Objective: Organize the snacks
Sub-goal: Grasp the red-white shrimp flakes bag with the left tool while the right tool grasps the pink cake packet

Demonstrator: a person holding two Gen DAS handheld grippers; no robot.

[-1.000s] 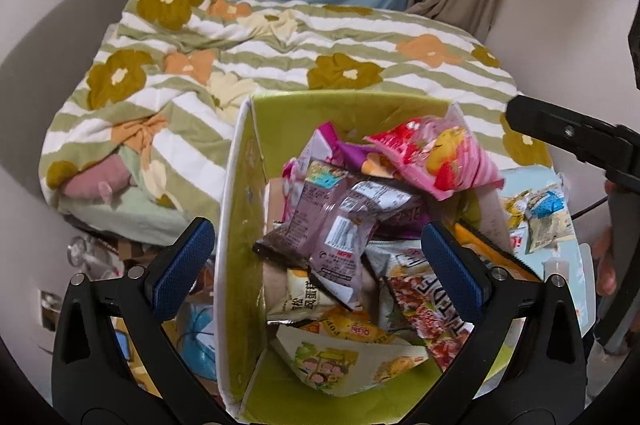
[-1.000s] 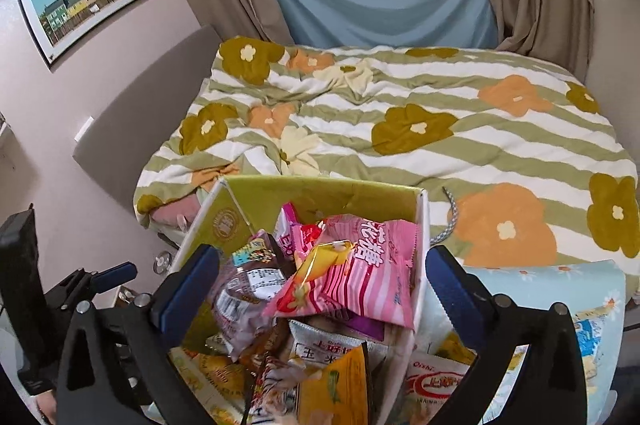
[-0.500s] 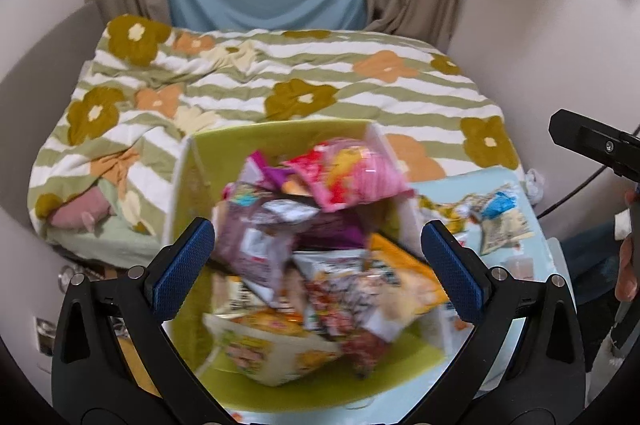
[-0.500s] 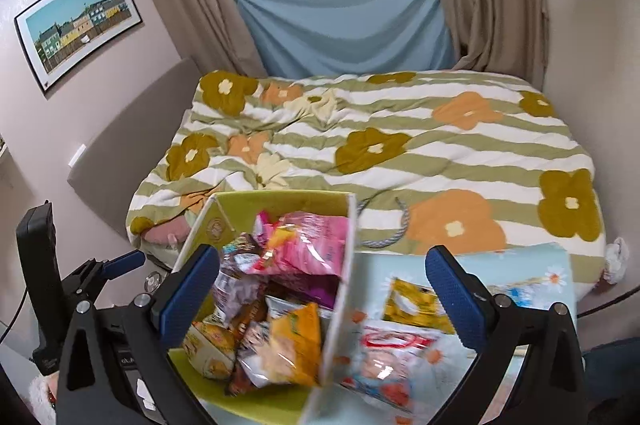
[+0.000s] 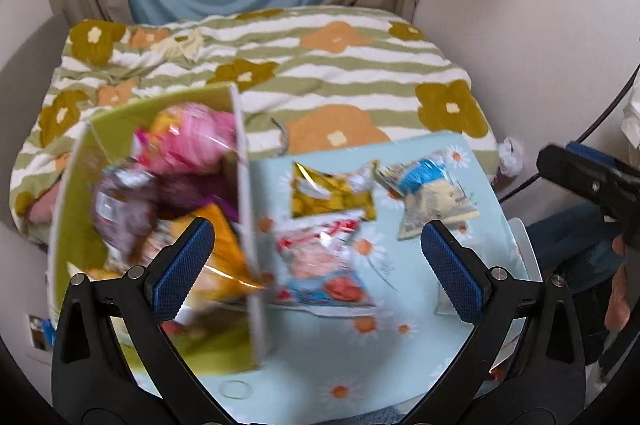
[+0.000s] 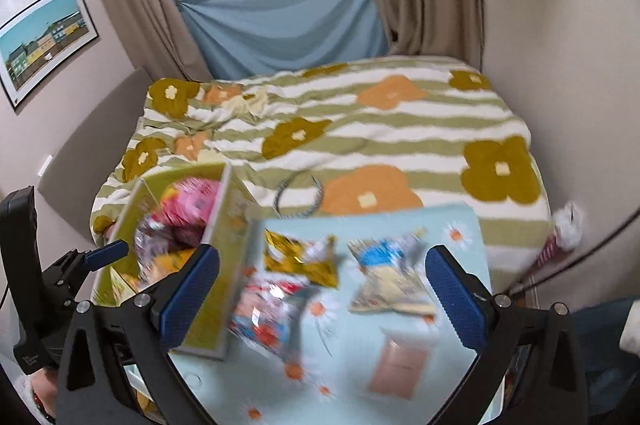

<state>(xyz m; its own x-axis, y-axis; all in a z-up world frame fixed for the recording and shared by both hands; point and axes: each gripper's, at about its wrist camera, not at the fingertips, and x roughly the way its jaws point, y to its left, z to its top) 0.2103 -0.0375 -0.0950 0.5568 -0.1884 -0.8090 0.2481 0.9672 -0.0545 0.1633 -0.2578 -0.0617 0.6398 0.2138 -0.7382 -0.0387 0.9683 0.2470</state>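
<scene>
A green box [image 5: 76,209] [image 6: 210,267] stuffed with snack packs, a pink one [image 5: 192,141] on top, stands at the left of a light-blue daisy-print table [image 5: 352,365] [image 6: 352,389]. On the table lie a gold pack [image 5: 332,195] [image 6: 300,261], a red-and-white pack [image 5: 324,265] [image 6: 268,313] and a blue-and-cream pack [image 5: 434,201] [image 6: 390,285]. My left gripper [image 5: 316,265] hangs open over the box edge and the red-and-white pack. The right gripper [image 6: 320,293] is open above the loose packs. Both hold nothing.
Behind the table is a bed [image 6: 360,141] with a striped, flowered cover. A pinkish flat card [image 6: 398,365] lies near the table's front. The other gripper's body [image 5: 588,181] [image 6: 24,265] shows at each view's side. Wall at right.
Both grippers have pulled back and swung right, away from the box, so the table and its loose packs now fill the views. Both stay open.
</scene>
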